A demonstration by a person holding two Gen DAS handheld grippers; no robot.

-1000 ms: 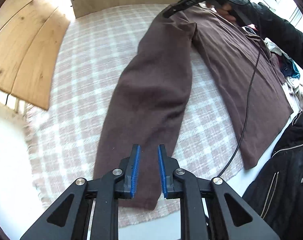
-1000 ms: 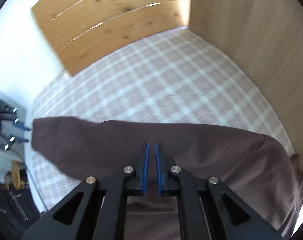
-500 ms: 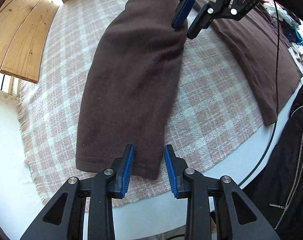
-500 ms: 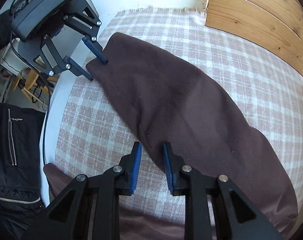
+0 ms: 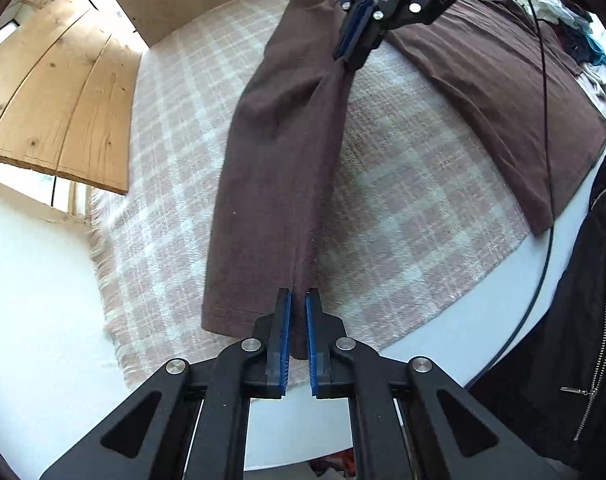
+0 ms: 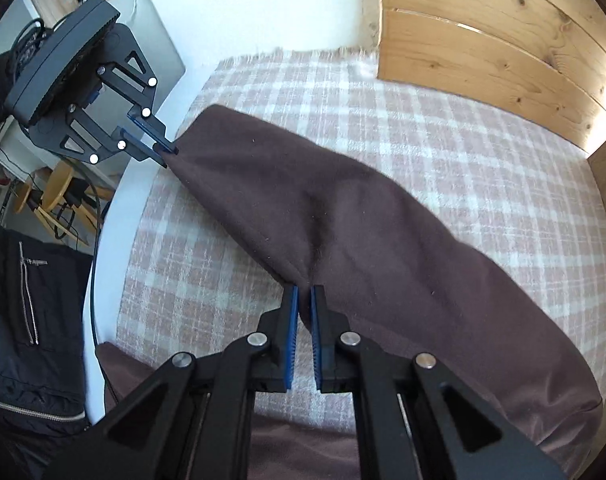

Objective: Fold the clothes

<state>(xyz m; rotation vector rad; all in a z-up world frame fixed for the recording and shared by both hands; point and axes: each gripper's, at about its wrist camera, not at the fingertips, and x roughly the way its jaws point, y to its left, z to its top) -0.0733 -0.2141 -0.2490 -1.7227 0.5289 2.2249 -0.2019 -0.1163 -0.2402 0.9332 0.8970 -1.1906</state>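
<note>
Two hand-held grippers pinch one brown sleeve (image 5: 275, 168): the left hand-held gripper (image 5: 297, 320) is closing on the cuff corner, the right hand-held gripper (image 6: 305, 312) closing on the sleeve's edge higher up. Only the left view shows the shirt body (image 5: 503, 92) and a clothes pile (image 5: 575, 36); only the right shows stools (image 6: 59, 184). Sleeve lies on a checked blanket (image 5: 403, 208), with bare blanket on both sides, cuff near its fringed edge.

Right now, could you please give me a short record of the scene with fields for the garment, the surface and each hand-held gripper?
garment: brown long-sleeved top, one sleeve stretched out flat
surface: pink checked blanket
left hand-held gripper: closing on the sleeve's cuff edge
right hand-held gripper: closing on the sleeve's edge further up
person: black zipped jacket at the bed's edge
</note>
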